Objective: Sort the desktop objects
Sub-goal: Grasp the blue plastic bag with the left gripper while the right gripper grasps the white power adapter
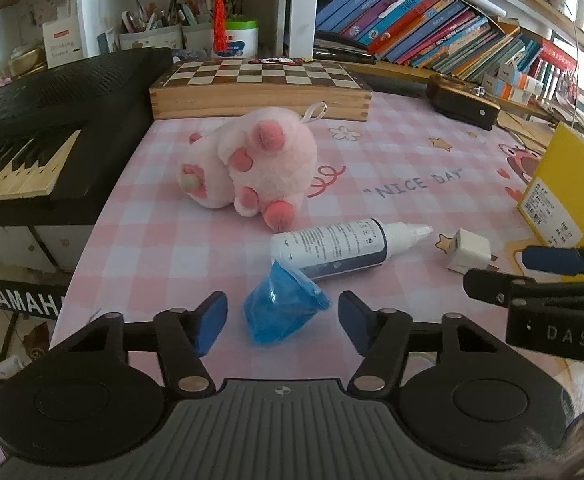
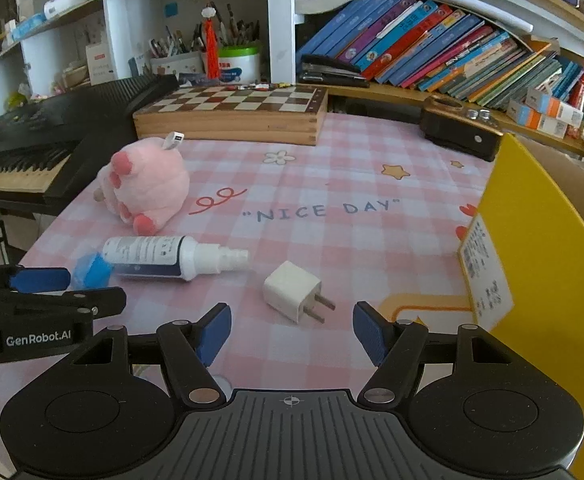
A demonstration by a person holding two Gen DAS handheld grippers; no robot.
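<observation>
On the pink checked mat (image 1: pixel 404 152) lie a pink plush toy (image 1: pixel 251 160) (image 2: pixel 143 184), a white spray bottle (image 1: pixel 332 248) (image 2: pixel 151 256), a crumpled blue packet (image 1: pixel 283 308) (image 2: pixel 91 270) and a white plug charger (image 1: pixel 470 254) (image 2: pixel 289 292). My left gripper (image 1: pixel 283 320) stands open around the blue packet, with a small gap at each pad. My right gripper (image 2: pixel 292 334) is open just short of the charger, whose prongs point toward it. Each gripper shows at the edge of the other's view: the left gripper (image 2: pixel 39 280) and the right gripper (image 1: pixel 552 264).
A yellow box (image 1: pixel 564 184) (image 2: pixel 540 260) stands at the right edge of the mat. A wooden chessboard case (image 1: pixel 259 88) lies at the back, a black electric keyboard (image 1: pixel 31 128) at the left, a dark case (image 1: pixel 464 100) at back right. Shelves of books (image 1: pixel 432 28) line the rear.
</observation>
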